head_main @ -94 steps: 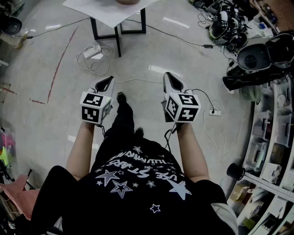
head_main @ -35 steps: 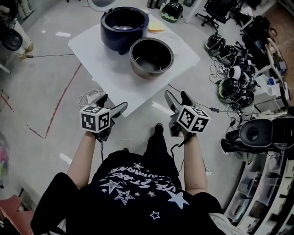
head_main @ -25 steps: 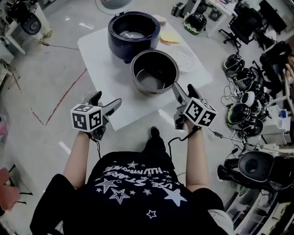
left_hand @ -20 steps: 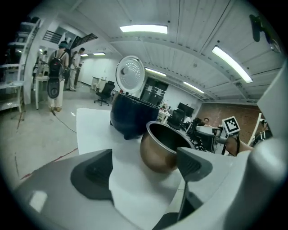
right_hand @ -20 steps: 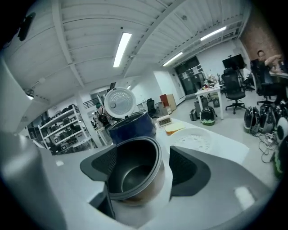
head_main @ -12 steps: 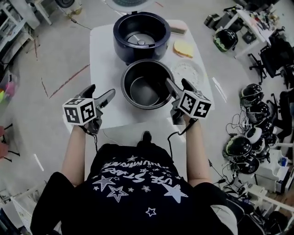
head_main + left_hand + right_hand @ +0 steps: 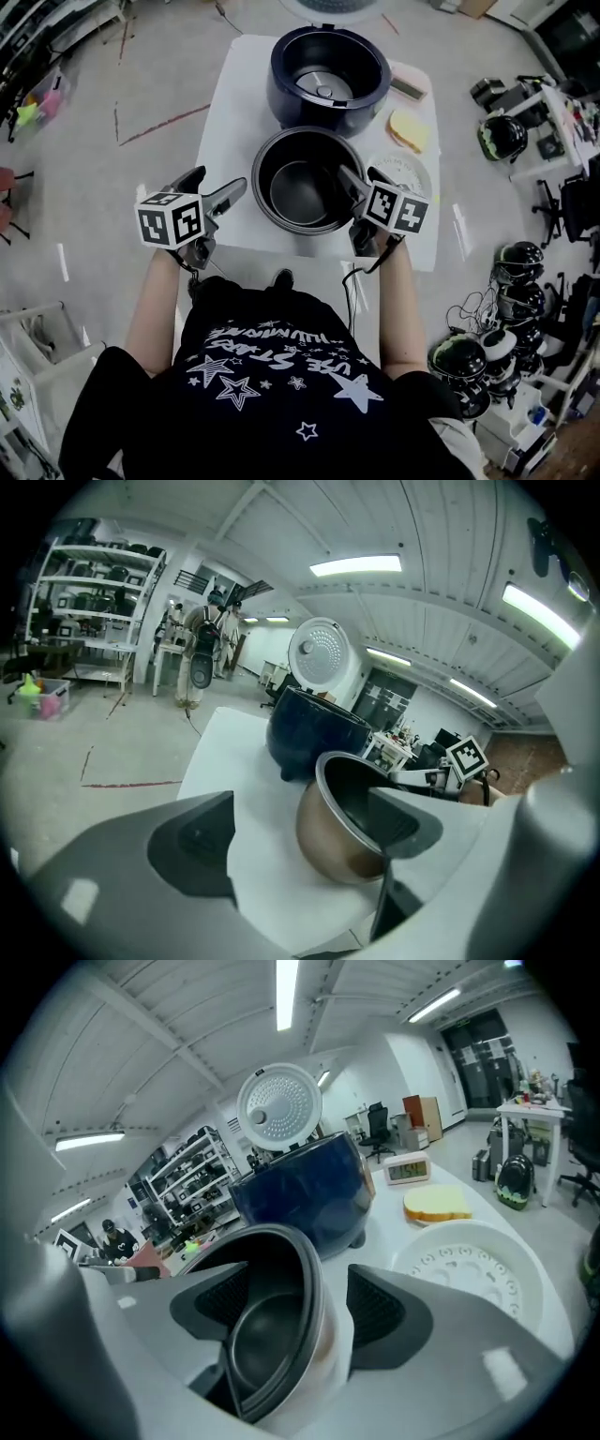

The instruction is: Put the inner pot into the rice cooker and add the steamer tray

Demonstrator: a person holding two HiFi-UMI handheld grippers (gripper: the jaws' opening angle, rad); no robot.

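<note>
Right gripper (image 7: pixel 360 174) straddles the inner pot (image 7: pixel 305 192) rim, jaws wide, just been closing, not yet pinching (set for lifting). Left gripper (image 7: pixel 217 180) hovers alongside, jaws apart, empty.

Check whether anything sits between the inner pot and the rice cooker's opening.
Nothing visible does. The inner pot stands directly in front of the rice cooker, whose lid is up and whose cavity is empty. The steamer tray lies off to the right of the pot, clear of that path.
</note>
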